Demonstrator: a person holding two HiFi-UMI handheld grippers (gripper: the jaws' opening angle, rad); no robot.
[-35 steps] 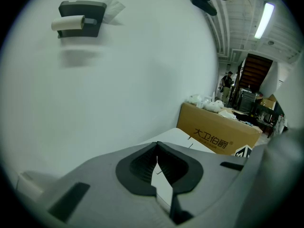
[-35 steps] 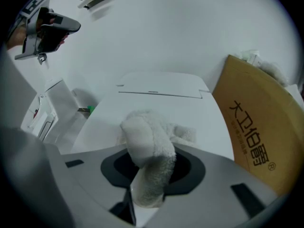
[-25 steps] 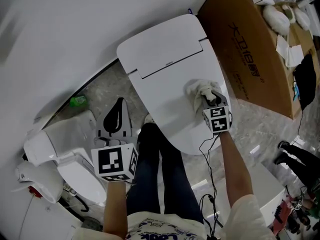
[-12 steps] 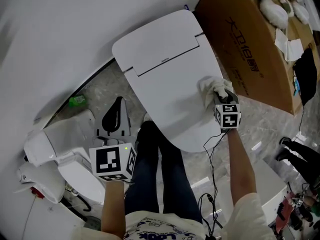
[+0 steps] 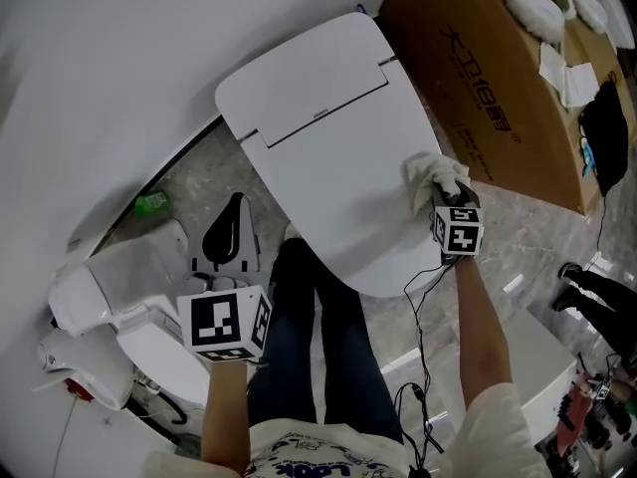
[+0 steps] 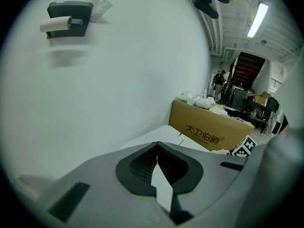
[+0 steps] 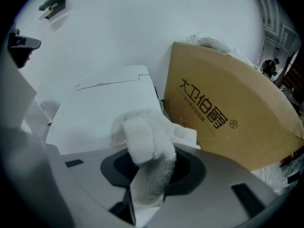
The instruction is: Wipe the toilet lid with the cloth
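The white toilet lid (image 5: 328,147) lies shut, slanting across the head view. A white cloth (image 5: 430,177) rests on the lid's right edge, bunched up, with my right gripper (image 5: 446,195) shut on it. In the right gripper view the cloth (image 7: 147,151) bulges out between the jaws over the lid (image 7: 104,108). My left gripper (image 5: 231,229) hangs beside the toilet at the lower left, off the lid, jaws together with nothing in them. The left gripper view shows the left gripper (image 6: 156,167) with the lid (image 6: 156,134) beyond.
A large brown cardboard box (image 5: 498,98) stands tight against the toilet's right side. A second white toilet (image 5: 119,297) sits at the lower left near the wall. My legs (image 5: 318,337) are in front of the bowl. A paper holder (image 6: 66,23) hangs on the wall.
My right gripper has slid the cloth rightward along the lid toward its right edge by the box. The left gripper has stayed where it was.
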